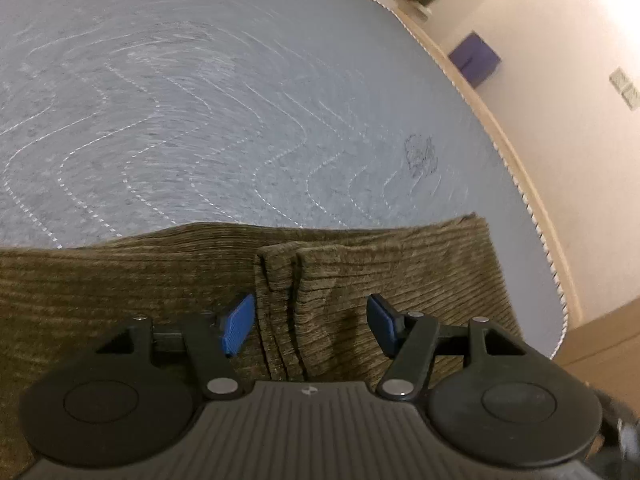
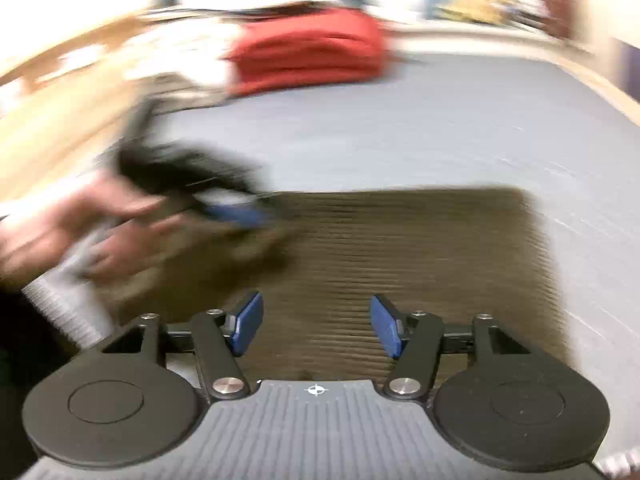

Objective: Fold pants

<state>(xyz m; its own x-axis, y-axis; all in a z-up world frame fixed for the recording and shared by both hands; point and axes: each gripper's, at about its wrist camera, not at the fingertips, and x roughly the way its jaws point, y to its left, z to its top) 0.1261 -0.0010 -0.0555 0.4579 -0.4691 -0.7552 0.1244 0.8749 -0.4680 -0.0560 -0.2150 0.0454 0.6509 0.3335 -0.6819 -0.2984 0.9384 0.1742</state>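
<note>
While both tools hover over the fabric, the left gripper [image 1: 311,326] has its blue fingers spread apart above a doubled seam of the olive corduroy pants [image 1: 160,276], gripping nothing. The right gripper [image 2: 316,326] is likewise spread wide and empty above the pants [image 2: 420,248], which lie flat on a grey quilted mattress [image 1: 220,100]. Farther off, blurred, a red folded pile [image 2: 308,50] rests on the mattress.

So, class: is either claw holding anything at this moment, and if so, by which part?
Nothing is held. The left claw and the right claw are both open above the olive corduroy pants, which lie on the grey quilted surface.
</note>
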